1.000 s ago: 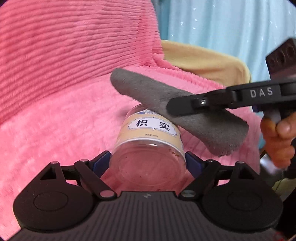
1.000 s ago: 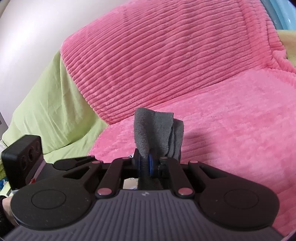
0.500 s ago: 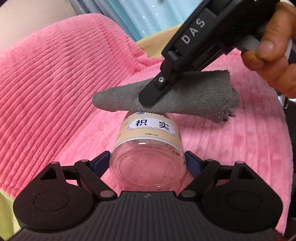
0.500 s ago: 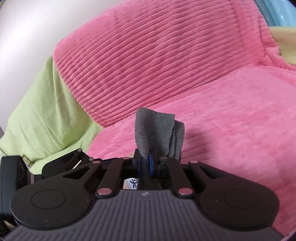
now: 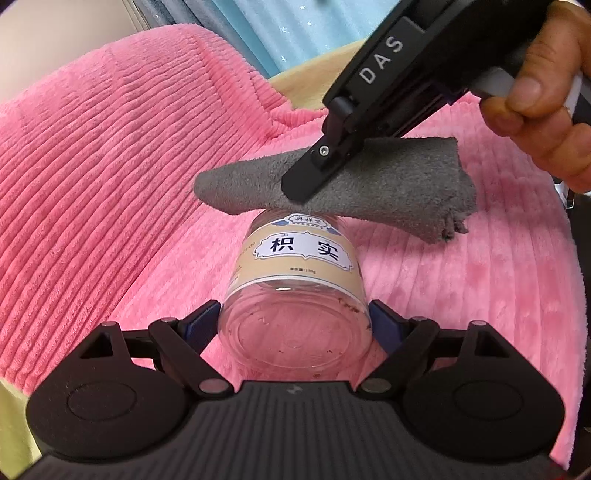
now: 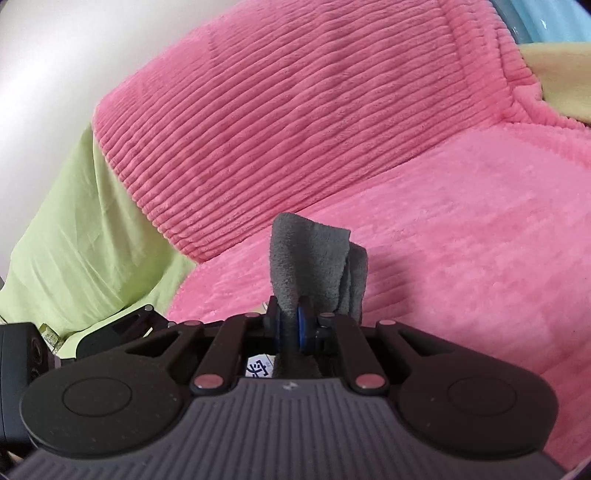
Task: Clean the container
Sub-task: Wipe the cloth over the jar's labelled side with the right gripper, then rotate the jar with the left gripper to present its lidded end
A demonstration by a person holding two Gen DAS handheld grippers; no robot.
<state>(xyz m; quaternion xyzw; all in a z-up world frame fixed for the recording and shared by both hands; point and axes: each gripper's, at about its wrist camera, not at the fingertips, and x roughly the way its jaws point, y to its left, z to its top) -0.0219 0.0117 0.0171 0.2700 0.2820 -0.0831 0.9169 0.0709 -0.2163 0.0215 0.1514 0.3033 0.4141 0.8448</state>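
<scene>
Left tool (image 5: 295, 321) clenched on a clear plastic jar (image 5: 295, 295), its blue pads pressing the jar's sides near the base. Jar lies tilted away from the left wrist camera, base toward the lens, held above a pink ribbed blanket (image 5: 110, 166). Tan label with dark characters faces up; brown crumbs cling to the inside wall near the base. Right tool (image 6: 291, 325) clenched on a folded grey cloth (image 6: 310, 258), which sticks out past the pads. In the left wrist view that cloth (image 5: 369, 184) lies crosswise on the jar's far end, touching it, with the right tool reaching in from the upper right and a hand (image 5: 535, 110) on its grip. Green sheet (image 6: 74, 240) beside the blanket; light blue curtain (image 5: 295, 29) behind.
</scene>
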